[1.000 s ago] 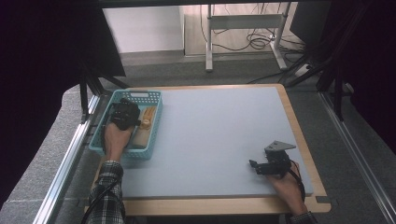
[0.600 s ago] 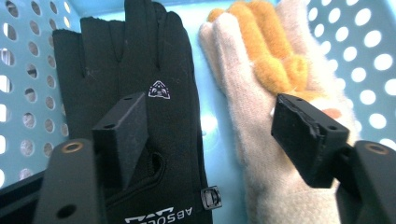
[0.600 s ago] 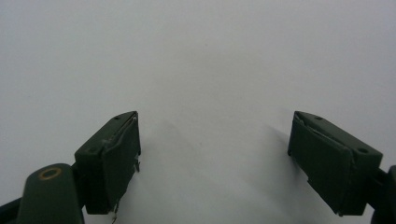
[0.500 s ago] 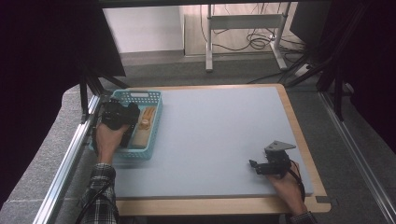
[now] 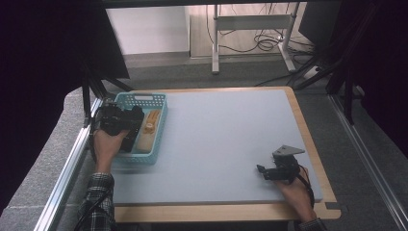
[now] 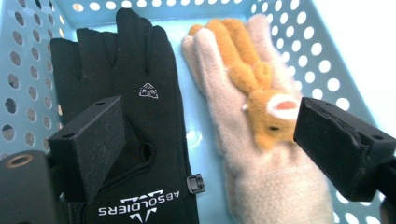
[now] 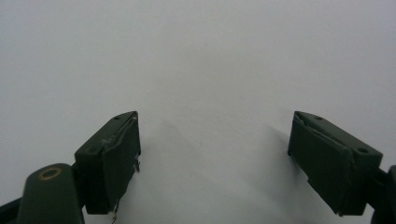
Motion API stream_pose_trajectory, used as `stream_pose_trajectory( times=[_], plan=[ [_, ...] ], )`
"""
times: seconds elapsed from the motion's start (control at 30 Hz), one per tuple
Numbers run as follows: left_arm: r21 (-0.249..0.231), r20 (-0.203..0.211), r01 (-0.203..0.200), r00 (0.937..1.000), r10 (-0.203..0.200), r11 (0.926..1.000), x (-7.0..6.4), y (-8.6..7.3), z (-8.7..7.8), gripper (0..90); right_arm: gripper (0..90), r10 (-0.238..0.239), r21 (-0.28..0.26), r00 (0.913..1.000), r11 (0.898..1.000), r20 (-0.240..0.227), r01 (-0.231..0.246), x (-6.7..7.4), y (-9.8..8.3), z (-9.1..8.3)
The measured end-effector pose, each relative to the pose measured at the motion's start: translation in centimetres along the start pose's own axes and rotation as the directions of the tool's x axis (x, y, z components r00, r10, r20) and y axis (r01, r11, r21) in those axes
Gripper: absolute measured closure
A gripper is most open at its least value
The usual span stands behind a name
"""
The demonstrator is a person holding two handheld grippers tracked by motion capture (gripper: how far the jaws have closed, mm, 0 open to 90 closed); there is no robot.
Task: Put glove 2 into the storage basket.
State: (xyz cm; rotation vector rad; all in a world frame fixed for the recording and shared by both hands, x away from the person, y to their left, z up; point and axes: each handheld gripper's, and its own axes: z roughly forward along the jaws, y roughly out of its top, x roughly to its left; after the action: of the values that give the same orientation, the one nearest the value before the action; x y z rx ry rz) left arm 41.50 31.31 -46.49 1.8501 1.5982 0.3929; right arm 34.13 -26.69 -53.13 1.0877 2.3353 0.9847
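A teal perforated basket (image 5: 161, 103) stands at the table's far left. Two gloves lie flat in it side by side: a black glove (image 6: 140, 70) with white lettering and a beige fleece glove (image 6: 261, 177) with a brown animal figure on it, also seen as the beige glove (image 5: 150, 126). My left gripper (image 5: 126, 124) hovers over the basket's left side. Its jaws (image 6: 210, 116) have just been opening and now stand wide above the gloves with nothing pressed between them. My right gripper (image 5: 262, 170) rests open on the mat at the near right, its jaws (image 7: 215, 126) around bare surface.
A grey mat (image 5: 226, 134) covers the table, with a wooden border (image 5: 308, 139) at the right and front. A metal rail (image 5: 72, 163) runs along the left side. Desk legs and cables (image 5: 260, 43) are on the floor behind the table.
My left hand and gripper have shifted left, from over the basket's middle to its left rim. The right gripper has kept still.
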Motion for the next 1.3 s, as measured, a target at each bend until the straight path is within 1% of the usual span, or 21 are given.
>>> stream_pose_trajectory(
  times=[0.03, 0.13, 0.3, 0.4, 0.5, 0.7, 0.87, 1.03, 1.13, 1.17, 1.3],
  plan=[
    [0.000, 0.004, -0.007, 1.0000, 0.007, 1.0000, 0.0, 0.0, -0.1, 9.0, 16.4, 0.000, 0.000, 1.0000, 1.000, 0.000, 0.000, 0.0, 0.0, 0.0],
    [-0.011, 0.017, -0.005, 0.9998, 0.005, 0.9999, -0.2, -0.1, -0.4, 7.4, 16.3, 0.000, 0.000, 1.0000, 1.000, 0.000, 0.000, 0.0, 0.0, 0.0],
    [-0.020, 0.032, -0.022, 0.9992, 0.023, 0.9996, -0.6, -0.3, -0.8, 5.6, 16.3, 0.000, 0.000, 1.0000, 1.000, 0.000, 0.000, 0.0, 0.0, 0.0],
    [-0.025, 0.038, -0.041, 0.9984, 0.042, 0.9988, -1.1, -0.4, -1.1, 4.4, 16.3, 0.000, 0.000, 1.0000, 1.000, 0.000, 0.000, 0.0, 0.0, 0.0],
    [-0.035, 0.052, -0.061, 0.9966, 0.063, 0.9975, -1.7, -0.4, -1.4, 3.7, 16.3, 0.000, 0.000, 1.0000, 1.000, 0.000, 0.000, 0.0, 0.0, 0.0],
    [-0.065, 0.081, -0.088, 0.9924, 0.093, 0.9939, -2.9, -0.5, -1.8, 3.2, 16.3, -0.001, 0.000, 1.0000, 1.000, 0.001, 0.001, 0.0, 0.0, 0.0],
    [-0.085, 0.098, -0.118, 0.9872, 0.126, 0.9894, -4.3, -0.4, -2.0, 2.8, 16.3, -0.001, 0.000, 1.0000, 1.000, 0.000, 0.001, 0.0, 0.0, 0.0],
    [-0.096, 0.119, -0.151, 0.9796, 0.162, 0.9839, -5.9, -0.4, -2.1, 2.2, 16.3, -0.001, 0.000, 1.0000, 1.000, 0.001, 0.001, 0.0, 0.0, 0.0],
    [-0.101, 0.134, -0.181, 0.9719, 0.194, 0.9783, -7.1, -0.4, -2.0, 2.1, 16.3, -0.001, 0.000, 1.0000, 1.000, 0.001, 0.001, 0.0, 0.0, 0.0],
    [-0.103, 0.136, -0.184, 0.9709, 0.197, 0.9775, -7.3, -0.4, -2.0, 2.1, 16.3, -0.001, 0.000, 1.0000, 1.000, 0.000, 0.001, 0.0, 0.0, 0.0],
    [-0.106, 0.150, -0.213, 0.9621, 0.228, 0.9713, -8.9, -0.4, -1.8, 2.1, 16.3, -0.001, 0.000, 1.0000, 1.000, 0.001, 0.001, 0.0, 0.0, 0.0]
  ],
)
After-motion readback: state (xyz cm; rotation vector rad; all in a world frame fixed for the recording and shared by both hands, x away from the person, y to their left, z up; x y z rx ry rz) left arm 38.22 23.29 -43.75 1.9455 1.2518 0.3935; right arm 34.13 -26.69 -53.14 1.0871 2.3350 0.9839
